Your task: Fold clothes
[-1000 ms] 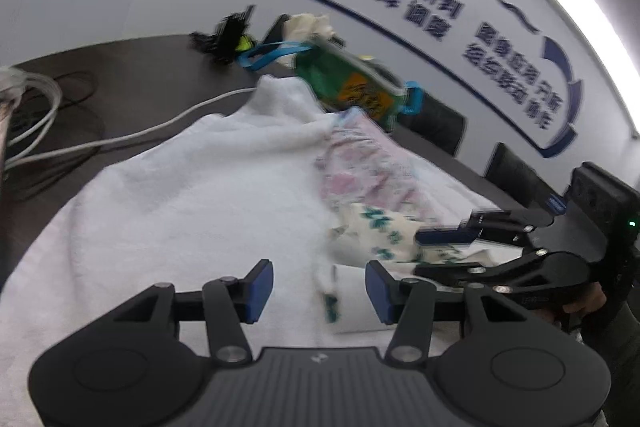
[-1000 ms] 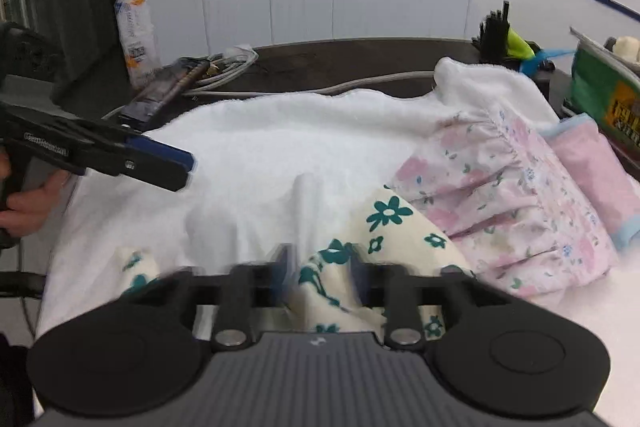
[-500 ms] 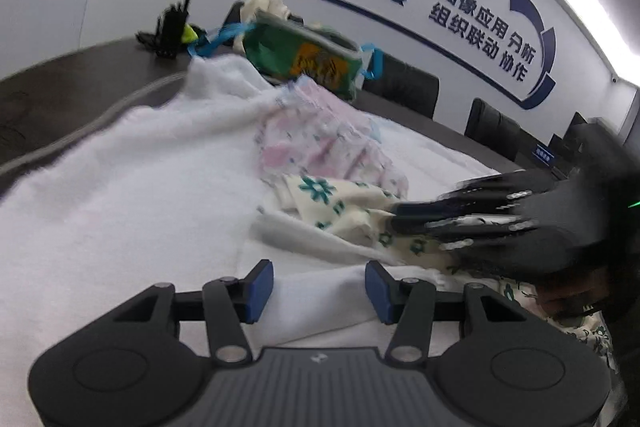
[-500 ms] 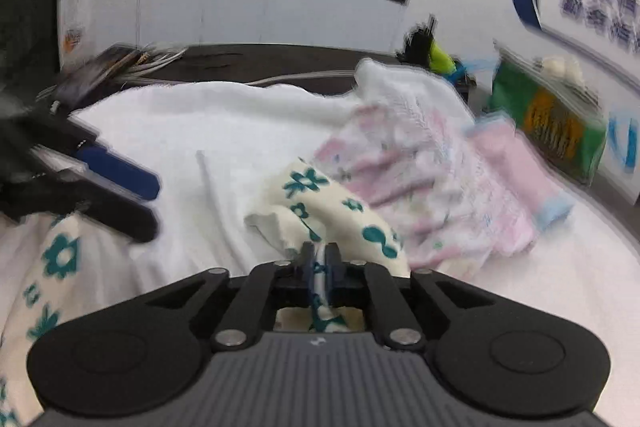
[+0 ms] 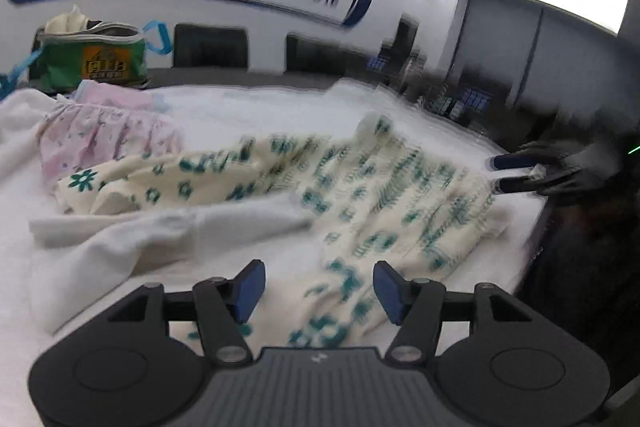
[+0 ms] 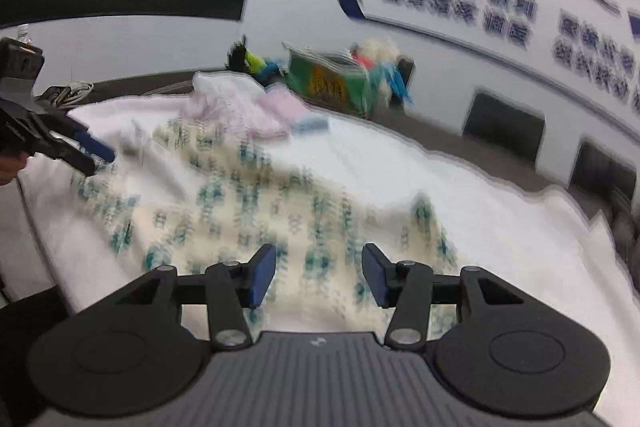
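Note:
A cream garment with teal flowers (image 5: 360, 195) lies spread across the white towel-covered table (image 5: 120, 307); it also shows in the right wrist view (image 6: 256, 211). My left gripper (image 5: 319, 291) is open, just above the garment's near edge. My right gripper (image 6: 319, 275) is open over the garment's other end, holding nothing. Each gripper shows in the other's view: the right (image 5: 520, 173) at the far right edge, the left (image 6: 80, 151) at the far left. A pink floral garment (image 5: 100, 139) lies folded at the back left.
A green bag with blue handles (image 5: 94, 57) stands behind the pink garment on the dark table. The white towel has a raised fold (image 5: 160, 227) beside the cream garment. Black chairs (image 5: 210, 45) line the wall. The table's right edge (image 5: 540, 227) drops off.
The right gripper, shut on the cream garment half a second ago, has opened and let it go. The garment is now pulled out flat. Both grippers swung to the right along the table.

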### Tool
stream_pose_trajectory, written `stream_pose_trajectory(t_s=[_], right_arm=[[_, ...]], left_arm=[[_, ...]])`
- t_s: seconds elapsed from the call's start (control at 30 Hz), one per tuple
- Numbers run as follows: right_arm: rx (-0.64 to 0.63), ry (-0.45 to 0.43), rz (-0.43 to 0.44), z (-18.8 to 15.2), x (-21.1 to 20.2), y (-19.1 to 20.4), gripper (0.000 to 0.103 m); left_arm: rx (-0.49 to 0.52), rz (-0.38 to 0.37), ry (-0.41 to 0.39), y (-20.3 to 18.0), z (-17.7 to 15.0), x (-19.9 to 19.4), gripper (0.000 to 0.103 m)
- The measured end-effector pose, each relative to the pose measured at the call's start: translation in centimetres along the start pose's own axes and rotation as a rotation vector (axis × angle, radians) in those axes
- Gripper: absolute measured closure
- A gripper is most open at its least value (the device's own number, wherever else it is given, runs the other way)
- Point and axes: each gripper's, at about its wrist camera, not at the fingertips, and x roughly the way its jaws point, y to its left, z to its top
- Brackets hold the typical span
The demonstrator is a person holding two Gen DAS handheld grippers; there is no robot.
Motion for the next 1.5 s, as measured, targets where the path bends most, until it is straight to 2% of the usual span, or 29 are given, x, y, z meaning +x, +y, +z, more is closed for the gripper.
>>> stream_pose_trajectory(t_s=[0.17, 0.37, 0.4, 0.43, 0.47, 0.5, 0.53, 0.57, 0.6, 0.7, 0.73, 0.97, 1.0, 1.13, 1.23, 1.27, 1.3, 1.33, 1.37, 1.4, 1.43, 1.47, 1.5], right_arm=[[0.015, 0.016, 0.038, -4.3, -0.5, 0.8, 0.053], [-0.058, 0.004, 0.08, -5.4, 2.3, 2.0, 0.054], [-0.075, 0.004, 0.079, -5.6, 2.8, 2.2, 0.056], [-0.08, -0.002, 0.081, -5.8, 3.1, 2.1, 0.065], [-0.074, -0.004, 0.093, -5.8, 3.2, 1.9, 0.072], [-0.062, 0.002, 0.108, -5.6, 3.2, 1.6, 0.08], [-0.063, 0.001, 0.113, -5.4, 3.2, 1.5, 0.092], [-0.075, -0.004, 0.109, -5.3, 3.0, 1.5, 0.098], [-0.08, -0.01, 0.108, -5.1, 2.9, 1.6, 0.098], [-0.078, -0.021, 0.122, -4.2, 1.9, 1.7, 0.099], [-0.087, -0.02, 0.126, -3.9, 1.4, 1.8, 0.099], [-0.099, -0.021, 0.117, -2.9, -2.8, 2.6, 0.099], [-0.101, -0.012, 0.121, -3.0, -3.2, 2.8, 0.103], [-0.105, 0.038, 0.098, -3.6, -4.5, 3.4, 0.103], [-0.083, 0.075, 0.108, -4.1, -4.1, 3.0, 0.102], [-0.074, 0.083, 0.131, -4.2, -4.1, 2.9, 0.102], [-0.062, 0.083, 0.167, -4.1, -4.4, 2.6, 0.099], [-0.048, 0.061, 0.201, -3.9, -4.8, 2.3, 0.096], [-0.031, 0.011, 0.218, -3.6, -5.5, 1.9, 0.094], [-0.011, -0.047, 0.208, -3.1, -6.0, 1.3, 0.083], [0.0, -0.091, 0.182, -2.5, -6.1, 0.8, 0.065], [-0.002, -0.123, 0.131, -1.7, -5.6, 0.3, 0.055], [-0.015, -0.135, 0.077, -0.7, -4.4, -0.1, 0.046]], left_arm=[[0.131, 0.033, 0.009, -1.0, -1.3, -0.6, 0.044], [0.274, 0.039, 0.013, -2.6, -2.4, -0.4, 0.044], [0.305, 0.034, 0.016, -2.7, -2.5, -0.2, 0.045], [0.332, 0.032, 0.023, -2.5, -2.8, 0.0, 0.047], [0.349, 0.024, 0.03, -2.2, -3.0, 0.2, 0.06], [0.316, 0.006, 0.041, -1.6, -2.6, 0.2, 0.073], [0.282, -0.013, 0.052, -0.9, -2.2, 0.2, 0.075], [0.248, -0.031, 0.063, -0.3, -1.8, 0.2, 0.081], [0.214, -0.049, 0.074, 0.3, -1.5, 0.1, 0.093], [0.222, -0.071, 0.064, 0.5, -0.1, -1.0, 0.101], [0.22, -0.095, 0.042, 0.6, 0.3, -1.7, 0.101], [0.196, -0.205, 0.046, -0.2, -0.2, -4.7, 0.101], [0.19, -0.217, 0.041, -0.5, -0.6, -4.9, 0.101], [0.184, -0.259, 0.036, -2.0, -2.3, -5.1, 0.101], [0.184, -0.223, 0.089, -2.2, -3.3, -3.5, 0.09], [0.173, -0.223, 0.085, -1.7, -3.0, -3.7, 0.087], [0.161, -0.223, 0.08, -1.2, -2.7, -3.8, 0.079], [0.139, -0.225, 0.043, -0.7, -1.9, -4.5, 0.075], [0.115, -0.225, -0.015, -0.1, -0.7, -5.4, 0.062], [0.112, -0.215, -0.058, 0.2, 0.7, -5.9, 0.049], [0.135, -0.176, -0.087, 0.2, 2.3, -5.9, 0.042], [0.232, -0.085, -0.079, -0.8, 3.9, -4.7, 0.034], [0.33, 0.008, -0.07, -1.7, 5.5, -3.5, 0.034]])
